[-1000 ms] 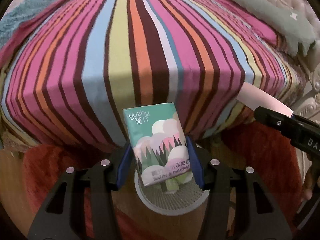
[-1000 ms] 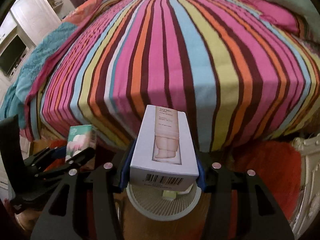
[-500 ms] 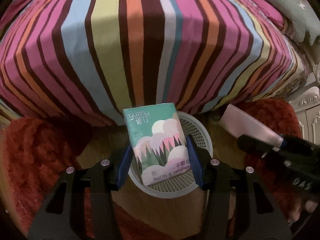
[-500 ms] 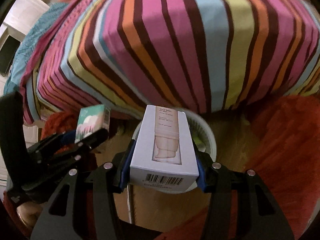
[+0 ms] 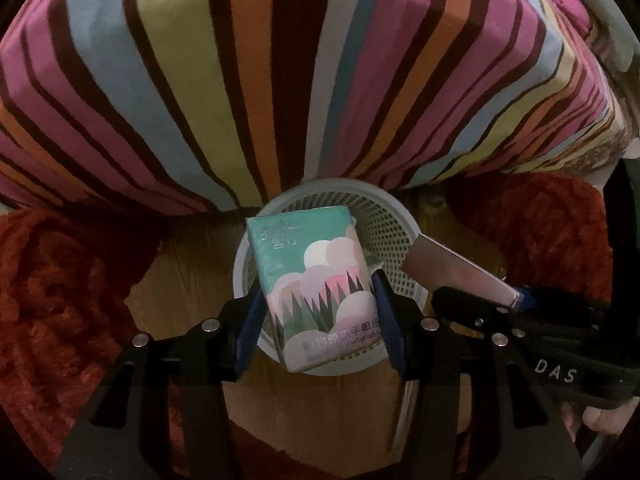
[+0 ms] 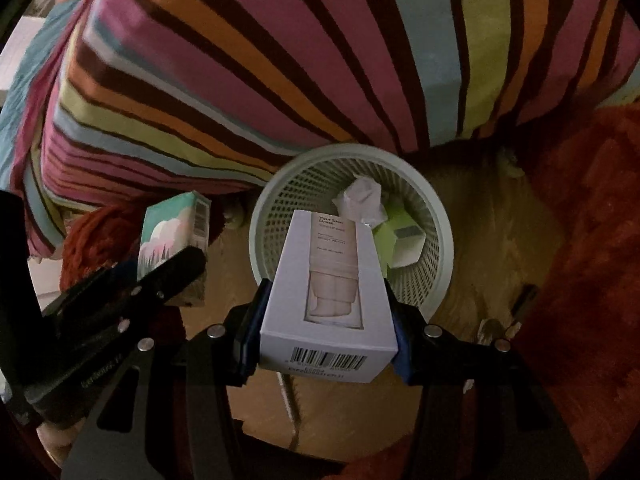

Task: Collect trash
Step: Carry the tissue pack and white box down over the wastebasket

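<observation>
Beside striped bed (image 5: 280,60) | mesh bin (image 6: 432,216) | crumpled paper (image 6: 360,200), green carton (image 6: 400,240) inside

Left tongs (image 5: 318,312), jaws clamped on the tissue pack (image 5: 314,286), poised above the near-left rim of the mesh basket (image 5: 396,248). Right tongs (image 6: 326,326), jaws clamped on the white carton (image 6: 330,300), poised above its near rim, just right of the left tongs, both angled downward toward it.
</observation>
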The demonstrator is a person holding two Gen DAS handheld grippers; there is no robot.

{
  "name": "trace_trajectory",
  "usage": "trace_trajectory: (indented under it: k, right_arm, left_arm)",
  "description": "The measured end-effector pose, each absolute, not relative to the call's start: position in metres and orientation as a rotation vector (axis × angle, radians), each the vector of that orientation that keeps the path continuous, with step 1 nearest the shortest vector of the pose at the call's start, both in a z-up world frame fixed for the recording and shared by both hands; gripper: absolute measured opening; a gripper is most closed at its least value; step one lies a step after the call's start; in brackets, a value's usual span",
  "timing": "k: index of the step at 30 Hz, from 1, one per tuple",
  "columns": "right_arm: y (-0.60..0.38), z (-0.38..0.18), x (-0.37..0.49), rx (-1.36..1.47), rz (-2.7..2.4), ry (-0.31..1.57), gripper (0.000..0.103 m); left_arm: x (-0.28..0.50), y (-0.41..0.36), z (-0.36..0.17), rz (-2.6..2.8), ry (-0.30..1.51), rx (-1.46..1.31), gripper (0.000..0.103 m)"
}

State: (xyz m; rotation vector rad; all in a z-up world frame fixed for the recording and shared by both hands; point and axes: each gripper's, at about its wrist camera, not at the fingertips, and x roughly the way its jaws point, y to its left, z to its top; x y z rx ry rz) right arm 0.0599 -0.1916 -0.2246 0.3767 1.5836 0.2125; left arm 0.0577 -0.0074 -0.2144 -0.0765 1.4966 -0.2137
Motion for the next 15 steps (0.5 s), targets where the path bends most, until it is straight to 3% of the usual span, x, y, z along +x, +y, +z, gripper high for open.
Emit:
trace_trajectory:
  k: [15]
  right_arm:
    - [-0.204, -0.270, 0.074, 0.491, 0.124, 1.697, 0.049]
  left_arm:
    - [0.071, -0.010, -0.261, -0.177, 1.665, -0.149, 0.051]
